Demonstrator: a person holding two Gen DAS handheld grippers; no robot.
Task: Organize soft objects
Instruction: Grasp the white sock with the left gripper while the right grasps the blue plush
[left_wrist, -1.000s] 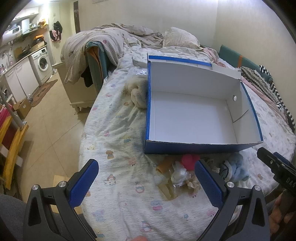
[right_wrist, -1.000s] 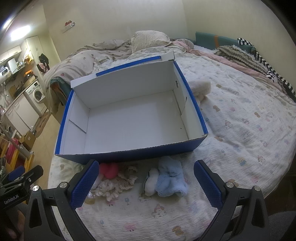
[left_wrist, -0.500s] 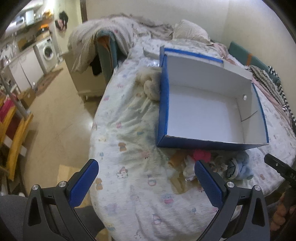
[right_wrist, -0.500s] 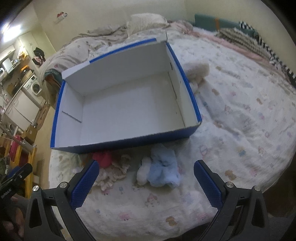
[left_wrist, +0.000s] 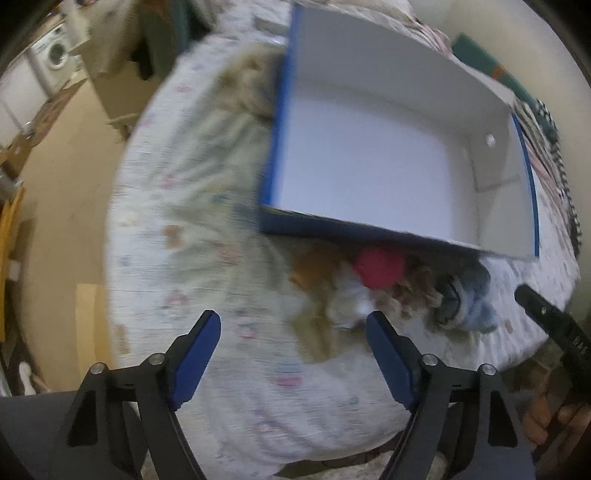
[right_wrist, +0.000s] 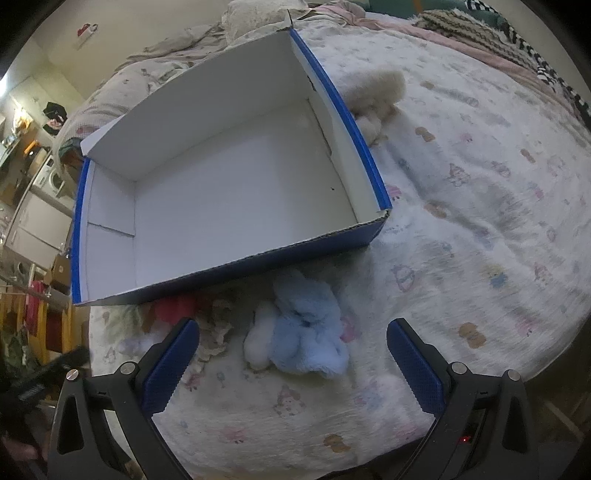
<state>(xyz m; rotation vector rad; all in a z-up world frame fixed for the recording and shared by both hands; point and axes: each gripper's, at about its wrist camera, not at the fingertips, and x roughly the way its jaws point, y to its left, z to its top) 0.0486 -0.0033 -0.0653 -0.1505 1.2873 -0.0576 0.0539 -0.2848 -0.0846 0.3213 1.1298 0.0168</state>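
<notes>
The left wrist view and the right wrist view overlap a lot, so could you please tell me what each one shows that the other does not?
Only the left wrist view shows the left gripper, open with nothing between its jaws, which have just been closing, and an orange soft item. Only the right wrist view shows the right gripper, open and empty, and a striped blanket at the far edge. Both show the empty blue box, the red soft item, the light blue plush and the patterned bedsheet.
</notes>
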